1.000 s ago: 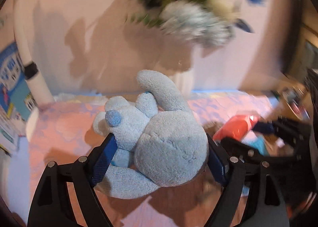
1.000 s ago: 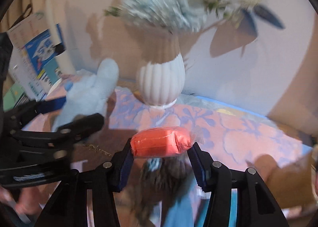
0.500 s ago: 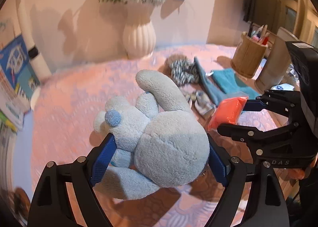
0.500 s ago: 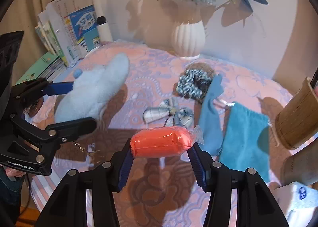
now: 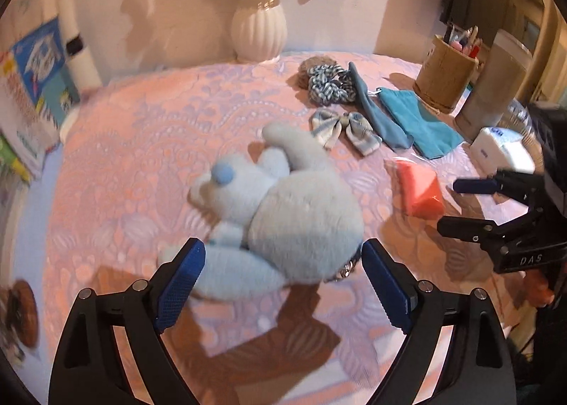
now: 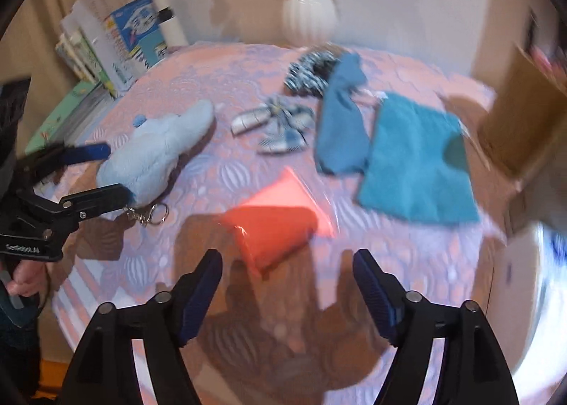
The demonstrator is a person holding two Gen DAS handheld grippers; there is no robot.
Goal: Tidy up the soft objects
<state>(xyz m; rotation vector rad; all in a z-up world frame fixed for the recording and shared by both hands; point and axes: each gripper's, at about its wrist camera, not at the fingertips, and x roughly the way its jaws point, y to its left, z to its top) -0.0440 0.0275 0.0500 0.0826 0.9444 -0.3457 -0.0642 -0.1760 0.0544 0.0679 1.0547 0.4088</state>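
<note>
A light blue plush toy (image 5: 283, 217) lies on the pink patterned tablecloth (image 5: 141, 142), just beyond my open left gripper (image 5: 283, 281); it also shows in the right wrist view (image 6: 159, 149) with a keychain. An orange wrapped soft pack (image 6: 276, 220) lies on the cloth in front of my open right gripper (image 6: 287, 291); it also shows in the left wrist view (image 5: 418, 192). Further back lie a plaid bow (image 5: 343, 128), a striped scrunchie (image 5: 329, 84), a blue cloth (image 5: 379, 110) and a teal cloth (image 5: 421, 121).
A white ribbed vase (image 5: 258, 32) with flowers stands at the back. Books (image 6: 117, 43) stack at the left edge. A wooden pen holder (image 5: 444, 78), a grey canister (image 5: 496, 86) and a white tissue pack (image 5: 499, 153) stand at the right.
Both grippers have opened and pulled back. The plush toy and the orange pack, held half a second ago, now lie released on the cloth.
</note>
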